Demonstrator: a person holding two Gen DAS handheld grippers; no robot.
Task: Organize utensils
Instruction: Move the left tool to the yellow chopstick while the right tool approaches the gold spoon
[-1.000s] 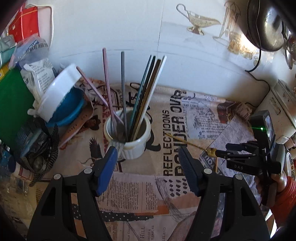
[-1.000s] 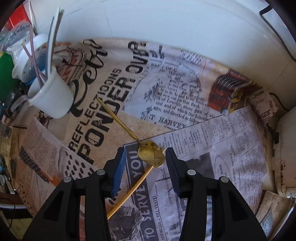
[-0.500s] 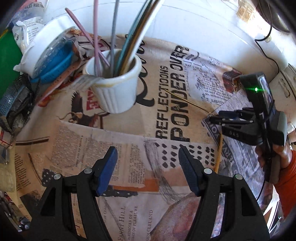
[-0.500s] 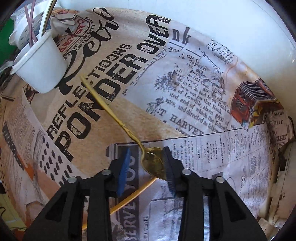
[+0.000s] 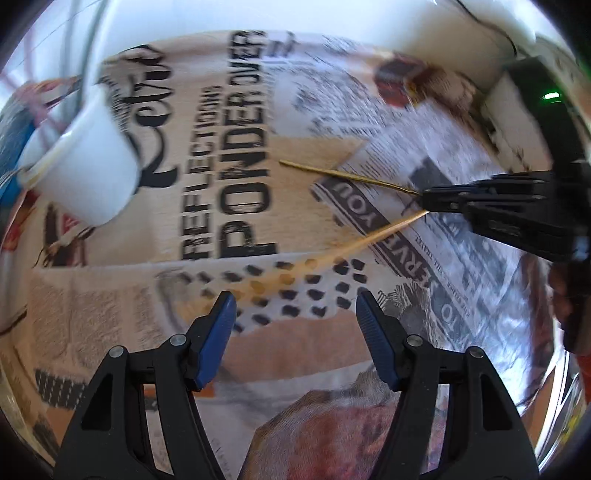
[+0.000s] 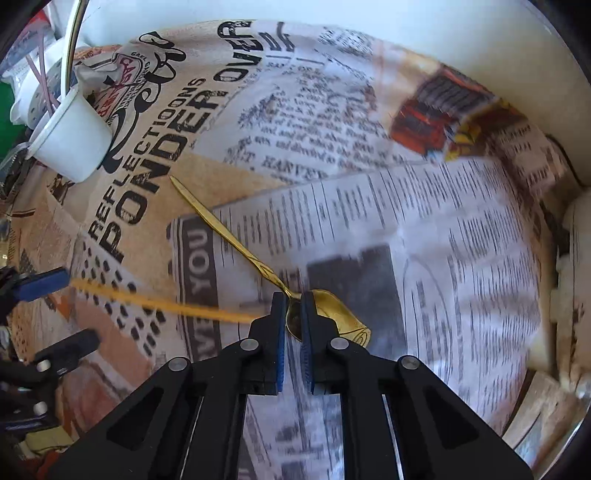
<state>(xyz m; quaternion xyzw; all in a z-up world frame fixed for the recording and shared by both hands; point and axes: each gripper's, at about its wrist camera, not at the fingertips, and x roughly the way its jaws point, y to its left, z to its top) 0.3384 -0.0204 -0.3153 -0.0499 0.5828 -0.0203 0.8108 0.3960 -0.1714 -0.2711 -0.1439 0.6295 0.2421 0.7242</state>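
The right gripper (image 6: 293, 314) has just been closing and its blue-padded fingers (image 6: 280, 332) now clamp the bowl of the gold spoon (image 6: 236, 243) edge-on. The spoon's handle runs up and left across the newspaper-print cloth (image 6: 369, 110) covering the bench, its tip pointing toward the white cup (image 6: 72, 144). The cup stands at the far left of the cloth and holds several upright long-handled utensils (image 6: 72, 44).

A second gold utensil (image 6: 162, 304), motion-blurred, lies on the cloth just left of the right gripper; its near end reaches the fingers, and whether it touches them cannot be told. Its far end lies toward the left gripper (image 5: 293, 314).

The left gripper's fingers (image 5: 218, 332) stand wide apart with nothing between them, over the dotted print of the cloth.

White wall (image 6: 332, 22) bounds the cloth at the rear
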